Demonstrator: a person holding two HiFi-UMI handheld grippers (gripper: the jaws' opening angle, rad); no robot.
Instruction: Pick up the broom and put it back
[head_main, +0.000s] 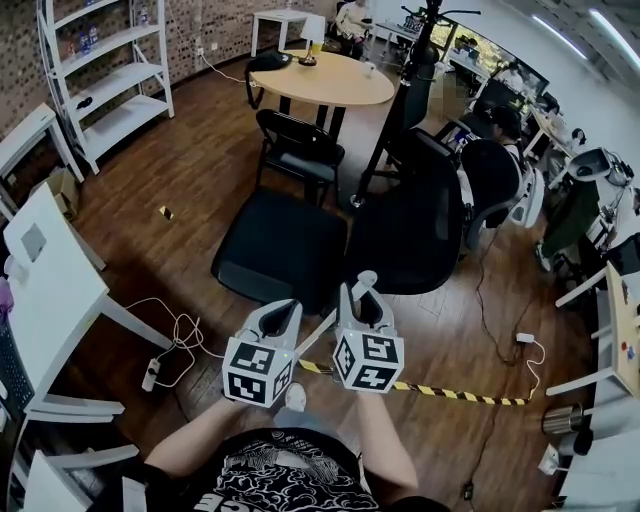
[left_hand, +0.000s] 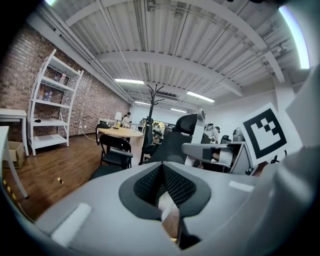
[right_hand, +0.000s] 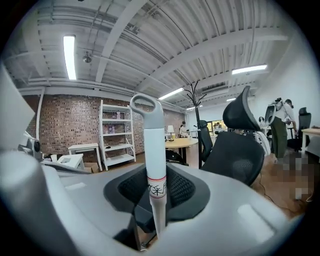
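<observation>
My right gripper (right_hand: 156, 176) is clenched on the pale grey plastic broom handle with a loop top (right_hand: 154, 142), which stands upright between its jaws. My left gripper (left_hand: 162, 169), just beside, is closed on nothing. I judge the pick-up done; next I must carry the broom to its place, clear of the black mesh office chair (head_main: 410, 230).
</observation>
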